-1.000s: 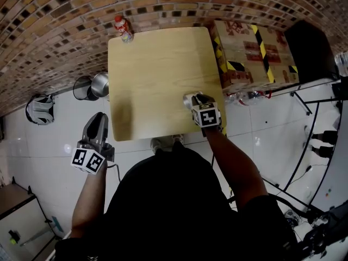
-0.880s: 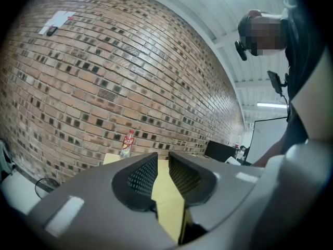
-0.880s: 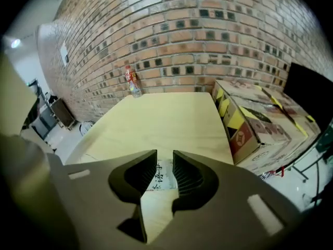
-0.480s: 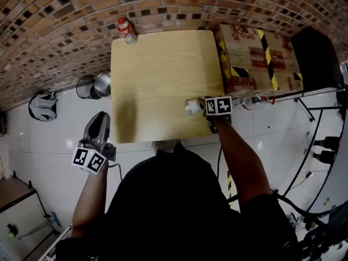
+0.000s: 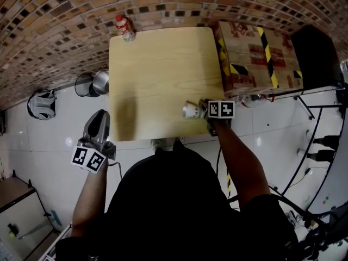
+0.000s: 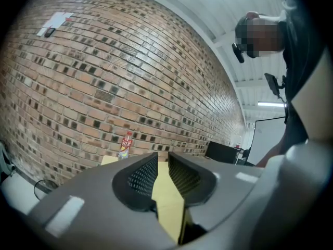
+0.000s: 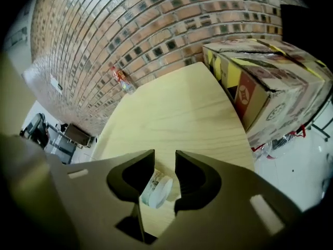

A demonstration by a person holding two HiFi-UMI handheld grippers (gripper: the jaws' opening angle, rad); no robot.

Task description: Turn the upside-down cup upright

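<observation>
My left gripper point(image 5: 99, 123) hangs off the desk's left edge over the white floor, well away from the cup. In the left gripper view its fingers point(image 6: 141, 176) are slightly spread, and through the narrow gap I see only the desk beyond.

On the floor beside the desk's left edge stands a shiny metal pot point(image 5: 100, 84) with a darker round vessel just beside it. From the head view I cannot tell what either holds.

At the far left corner of the light wooden desk point(image 5: 163, 64) a small bottle point(image 5: 123, 28) with a red cap and a red label stands upright. It is too small for me to judge its contents.

The cup point(image 5: 191, 110) is near the desk's near right corner, lying on its side on the wood. It is white with a pale printed band, and in the right gripper view one flat white end faces my camera. I see nothing in it or spilled around it.

My right gripper point(image 7: 165, 161) is tipped down over it. Its fingers point(image 7: 193, 178) have just been closing with the cup between them. The cup sits close against the left one, with a gap of bare wood on the other side, so it is not pinched.

Right of the desk, close against its edge, is a closed cardboard box point(image 5: 255, 53) bound with yellow-and-black striped tape.
</observation>
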